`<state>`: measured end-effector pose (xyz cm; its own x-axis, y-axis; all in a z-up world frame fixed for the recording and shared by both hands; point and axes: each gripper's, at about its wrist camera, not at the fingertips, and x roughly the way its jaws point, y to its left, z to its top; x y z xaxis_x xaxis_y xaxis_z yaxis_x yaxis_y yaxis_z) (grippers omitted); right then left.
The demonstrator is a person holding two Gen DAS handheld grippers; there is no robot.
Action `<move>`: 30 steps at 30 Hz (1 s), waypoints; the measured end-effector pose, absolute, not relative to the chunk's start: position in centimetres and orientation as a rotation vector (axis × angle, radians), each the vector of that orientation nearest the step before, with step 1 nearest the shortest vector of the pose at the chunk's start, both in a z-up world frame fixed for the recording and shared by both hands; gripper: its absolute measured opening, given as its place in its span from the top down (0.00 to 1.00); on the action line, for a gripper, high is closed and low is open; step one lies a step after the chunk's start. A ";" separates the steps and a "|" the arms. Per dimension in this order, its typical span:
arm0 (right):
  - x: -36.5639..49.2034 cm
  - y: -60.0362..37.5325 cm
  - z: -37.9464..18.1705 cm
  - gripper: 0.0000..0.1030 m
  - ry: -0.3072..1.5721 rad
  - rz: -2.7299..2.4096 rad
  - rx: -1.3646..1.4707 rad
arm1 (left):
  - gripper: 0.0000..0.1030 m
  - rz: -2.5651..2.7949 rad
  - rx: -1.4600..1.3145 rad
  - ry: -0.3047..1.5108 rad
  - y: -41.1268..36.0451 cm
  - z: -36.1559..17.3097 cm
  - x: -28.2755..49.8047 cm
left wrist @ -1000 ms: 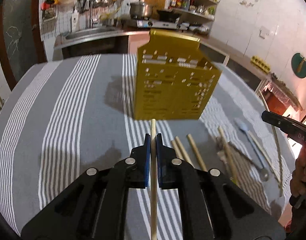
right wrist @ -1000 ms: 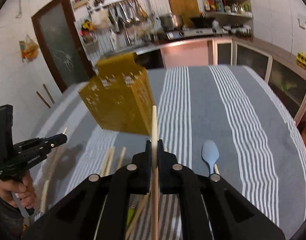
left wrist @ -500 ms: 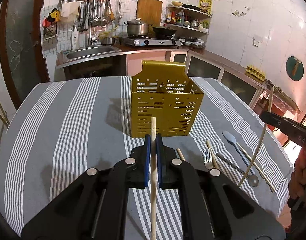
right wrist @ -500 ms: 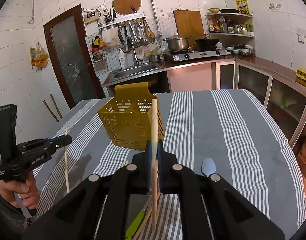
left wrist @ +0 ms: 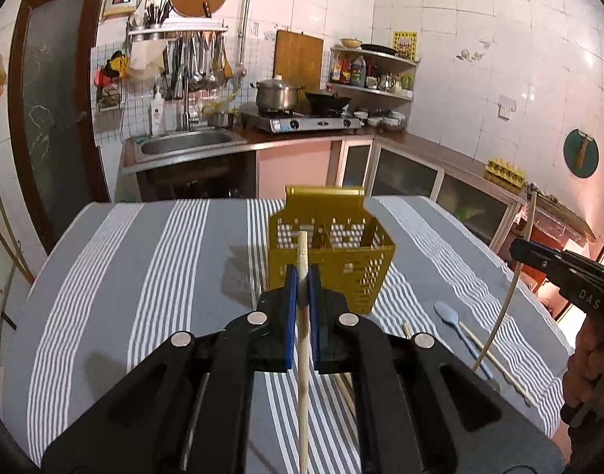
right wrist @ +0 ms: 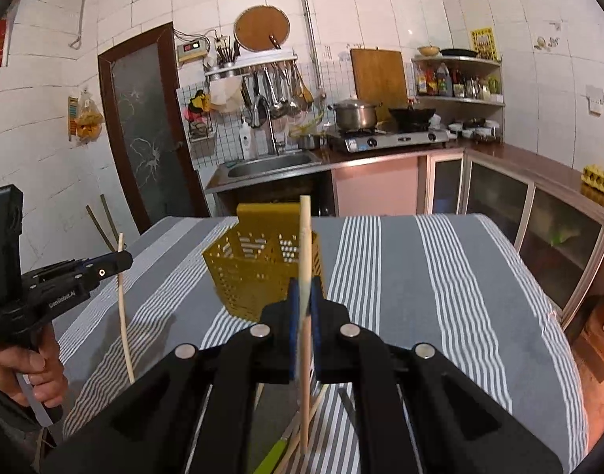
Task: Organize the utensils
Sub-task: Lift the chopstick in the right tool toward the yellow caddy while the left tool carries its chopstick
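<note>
A yellow perforated utensil basket point(left wrist: 333, 256) stands upright on the striped tablecloth; it also shows in the right wrist view point(right wrist: 258, 268). My left gripper point(left wrist: 301, 276) is shut on a wooden chopstick point(left wrist: 302, 335), held upright in front of the basket and above the table. My right gripper point(right wrist: 304, 288) is shut on another wooden chopstick point(right wrist: 305, 276), also upright, to the basket's right. Each gripper shows in the other's view, the right one point(left wrist: 559, 268) and the left one point(right wrist: 65, 276).
A light blue spoon point(left wrist: 448, 314) and more chopsticks point(left wrist: 495, 359) lie on the cloth at the right. A green-handled utensil point(right wrist: 272, 456) lies under my right gripper. The round table point(left wrist: 144, 276) has edges all around. A kitchen counter with sink and stove stands behind.
Both grippers have lifted and drawn back from the table with their chopsticks, so the basket looks smaller and farther away. Both chopsticks now stand upright.
</note>
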<state>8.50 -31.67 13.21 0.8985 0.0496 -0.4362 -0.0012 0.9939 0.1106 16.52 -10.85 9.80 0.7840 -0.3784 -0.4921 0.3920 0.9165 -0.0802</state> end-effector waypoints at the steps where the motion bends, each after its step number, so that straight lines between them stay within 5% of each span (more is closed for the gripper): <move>1: 8.6 -31.7 13.6 0.94 0.446 0.022 0.101 | 0.96 -0.413 0.030 0.515 -10.9 10.3 16.6; 30: 14.3 -30.2 24.0 0.95 0.270 0.044 0.034 | 0.96 -0.419 0.009 0.315 -13.7 20.7 23.6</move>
